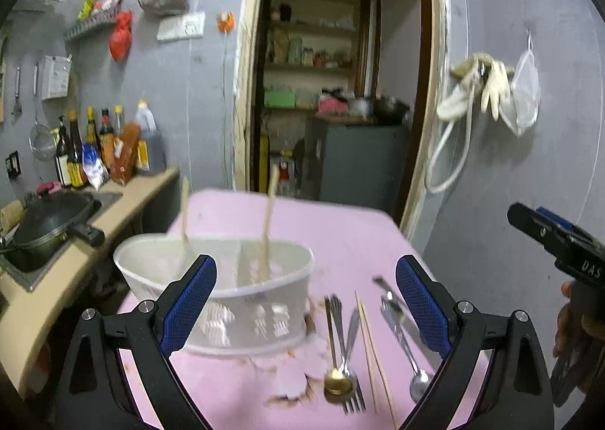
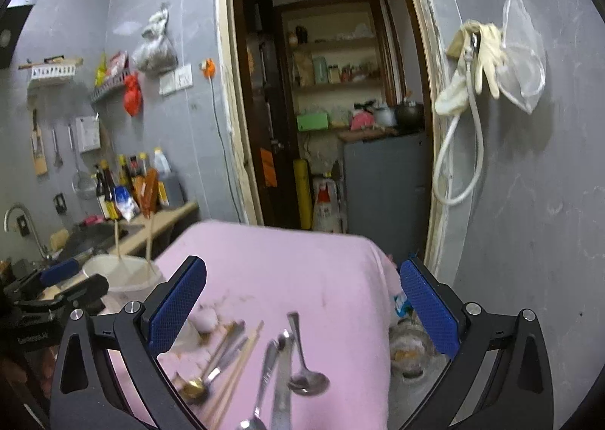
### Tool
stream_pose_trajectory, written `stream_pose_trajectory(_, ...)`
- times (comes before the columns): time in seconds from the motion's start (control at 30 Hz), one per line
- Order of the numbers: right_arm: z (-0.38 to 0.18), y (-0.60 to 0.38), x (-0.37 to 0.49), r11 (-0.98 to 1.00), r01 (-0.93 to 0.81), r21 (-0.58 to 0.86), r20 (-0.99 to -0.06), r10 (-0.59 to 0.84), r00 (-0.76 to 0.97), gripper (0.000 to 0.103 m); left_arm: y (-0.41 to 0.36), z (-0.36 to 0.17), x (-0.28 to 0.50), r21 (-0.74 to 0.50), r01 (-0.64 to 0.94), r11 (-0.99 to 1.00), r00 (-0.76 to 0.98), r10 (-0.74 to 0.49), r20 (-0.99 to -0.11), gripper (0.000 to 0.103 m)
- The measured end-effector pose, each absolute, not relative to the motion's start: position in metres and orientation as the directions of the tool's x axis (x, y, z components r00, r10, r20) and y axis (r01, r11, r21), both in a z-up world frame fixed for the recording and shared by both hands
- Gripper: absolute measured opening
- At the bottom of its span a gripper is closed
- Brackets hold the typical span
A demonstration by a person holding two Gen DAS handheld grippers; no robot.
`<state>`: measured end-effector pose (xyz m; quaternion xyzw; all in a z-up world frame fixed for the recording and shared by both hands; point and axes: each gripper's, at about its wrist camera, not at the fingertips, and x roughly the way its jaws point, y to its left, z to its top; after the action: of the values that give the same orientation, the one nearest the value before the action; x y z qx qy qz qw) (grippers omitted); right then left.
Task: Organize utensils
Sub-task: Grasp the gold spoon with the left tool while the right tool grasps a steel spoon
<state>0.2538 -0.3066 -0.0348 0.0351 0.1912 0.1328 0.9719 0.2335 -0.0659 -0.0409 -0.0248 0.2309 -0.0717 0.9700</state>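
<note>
The left hand-held gripper [image 1: 306,301] hovers released, blue pads wide apart and holding nothing, over the near part of the pink bench [image 1: 340,237]. One pad covers part of the white caddy [image 1: 227,301], which stands toward the bench's left edge with two chopsticks [image 1: 269,211] upright inside, blurred. Just right of the caddy lie a gold spoon [image 1: 337,384], a fork [image 1: 349,373], a chopstick pair [image 1: 372,354] and a silver spoon [image 1: 418,384], the last partly hidden behind the right pad.

The right hand-held gripper [image 2: 302,301] is likewise spread and empty above the same blurred utensils; the knife [image 2: 281,388] is cut off by the lower frame edge.

In the left view, the other gripper's body reads "DAS", the rest cut off. A black wok [image 1: 41,233] sits on the side counter, with sauce bottles [image 1: 75,154] behind it, their labels unreadable.
</note>
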Motion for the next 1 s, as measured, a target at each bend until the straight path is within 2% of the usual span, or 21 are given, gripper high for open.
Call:
stream_pose_trajectory(0.2,-0.065,-0.319,0.272,0.955,-0.265,0.130,-0.459,0.295,0.838,0.103,-0.092,-0.078,0.242,-0.072,0.126,0.989,0.817,-0.145,-0.558,0.093)
stream_pose_trajectory(0.37,-0.086,-0.324,0.292,0.944,-0.296,0.144,-0.530,0.327,0.782,0.091,-0.105,-0.103,0.250,-0.056,0.104,0.993,0.777,-0.116,-0.619,0.091)
stream_pose_trajectory(0.47,-0.099,-0.323,0.305,0.937,-0.314,0.150,-0.574,0.341,0.744,0.085,-0.110,-0.116,0.260,-0.051,0.079,0.996,0.747,-0.093,-0.658,0.076)
stream_pose_trajectory(0.53,-0.108,-0.322,0.314,0.931,-0.330,0.159,-0.601,0.356,0.715,0.075,-0.113,-0.127,0.267,-0.045,0.060,0.997,0.714,-0.075,-0.696,0.058)
stream_pose_trajectory(0.57,-0.111,-0.320,0.318,0.928,-0.337,0.157,-0.615,0.359,0.703,0.072,-0.113,-0.131,0.270,-0.042,0.053,0.998,0.699,-0.067,-0.712,0.054)
stream_pose_trajectory(0.63,-0.120,-0.317,0.324,0.920,-0.359,0.156,-0.640,0.370,0.673,0.067,-0.115,-0.142,0.278,-0.039,0.036,0.999,0.666,-0.053,-0.744,0.040)
stream_pose_trajectory(0.73,-0.130,-0.313,0.332,0.909,-0.384,0.161,-0.672,0.386,0.632,0.056,-0.116,-0.155,0.288,-0.048,0.016,0.999,0.624,-0.047,-0.780,0.033)
stream_pose_trajectory(0.87,-0.142,-0.307,0.340,0.895,-0.414,0.164,-0.710,0.399,0.581,0.047,-0.121,-0.167,0.298,-0.033,-0.005,0.999,0.595,-0.023,-0.804,0.032)
stream_pose_trajectory(1.0,-0.151,-0.302,0.346,0.886,-0.433,0.167,-0.741,0.403,0.537,0.042,-0.124,-0.180,0.312,0.014,-0.010,1.000,0.541,0.017,-0.841,0.018)
